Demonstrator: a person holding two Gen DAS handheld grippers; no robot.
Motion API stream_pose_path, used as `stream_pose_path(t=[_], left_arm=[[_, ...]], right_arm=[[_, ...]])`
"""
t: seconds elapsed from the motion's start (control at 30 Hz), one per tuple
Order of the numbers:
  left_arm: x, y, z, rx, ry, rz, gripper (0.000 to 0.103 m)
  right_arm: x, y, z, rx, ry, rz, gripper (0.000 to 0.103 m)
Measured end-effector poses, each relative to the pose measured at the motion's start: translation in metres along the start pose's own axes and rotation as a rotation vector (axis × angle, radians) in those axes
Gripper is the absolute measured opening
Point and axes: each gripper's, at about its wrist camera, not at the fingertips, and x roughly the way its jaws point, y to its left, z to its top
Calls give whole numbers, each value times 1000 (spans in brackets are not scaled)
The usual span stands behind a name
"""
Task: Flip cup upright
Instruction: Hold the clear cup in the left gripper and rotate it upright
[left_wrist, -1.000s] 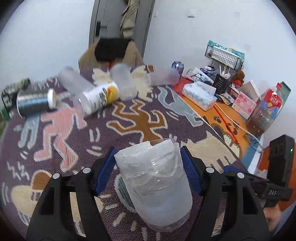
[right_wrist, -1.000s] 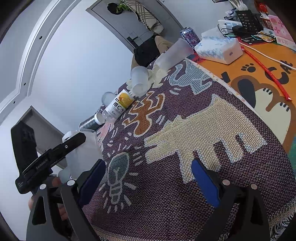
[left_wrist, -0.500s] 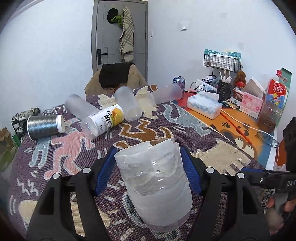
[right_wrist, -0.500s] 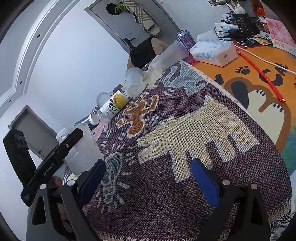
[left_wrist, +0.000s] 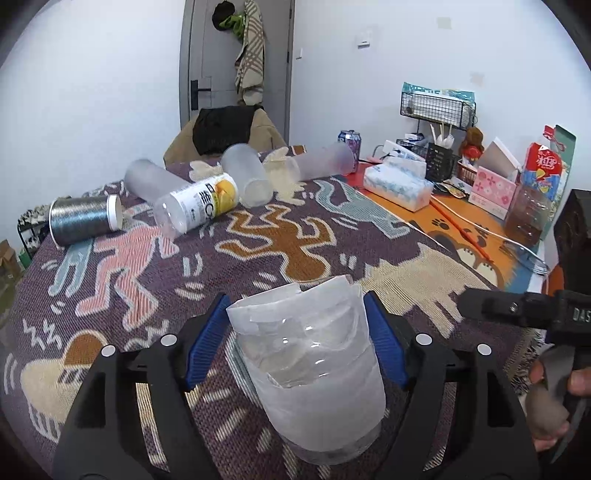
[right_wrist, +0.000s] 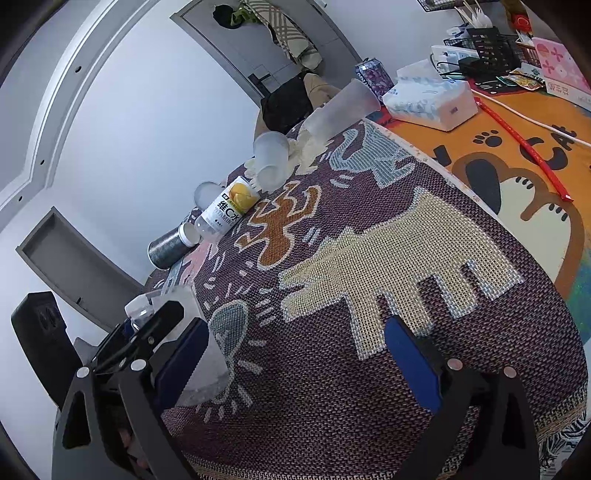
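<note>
A clear plastic cup (left_wrist: 314, 369) with a torn white label stands upright, mouth up, between the blue pads of my left gripper (left_wrist: 297, 343). Its base looks to rest on the patterned cloth. The jaws are shut on its sides. The same cup (right_wrist: 192, 354) shows at the lower left of the right wrist view, partly hidden by the left gripper. My right gripper (right_wrist: 295, 365) is open and empty, over the cloth near the table's front edge.
Several frosted cups (left_wrist: 245, 173), a labelled clear bottle (left_wrist: 199, 206) and a silver can (left_wrist: 83, 219) lie on their sides at the far end of the cloth (left_wrist: 288, 240). A tissue box (left_wrist: 397, 184), boxes and a wire rack stand at the right.
The left gripper has tilted the cup and view level and lowered the cup onto the cloth. The right gripper has shifted a little closer to the left one.
</note>
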Motion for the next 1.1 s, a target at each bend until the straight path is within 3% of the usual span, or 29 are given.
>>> stream_pose_path(t=[0.2,0.27,0.37,0.47,0.57,0.73,1.0,1.1], left_arm=[[-5,3,-5,-23,27,-25,78],[-5,4,-6,-32,42,-27,83],[-11,3,-7,-29,31,-36,90],[-15,0,-7,-8,15,-37,90],[-1,6,-1,-27,76,-39,90],[17,36,17,-160,136,-51,90],[66,67,17,-403,376,-202,90],[81,74,11,-474,442,-229,85]], right_arm=[[-4,4,-3,-11,-2,2,94],[-5,6,-4,-14,-4,4,94],[-7,8,-7,-20,-5,6,94],[-8,11,-9,-29,-6,8,94],[-10,11,-10,-29,-6,10,94],[-12,6,-9,-17,-13,6,94],[-7,-4,-5,6,-11,1,94],[-5,-7,-5,13,-9,-1,94]])
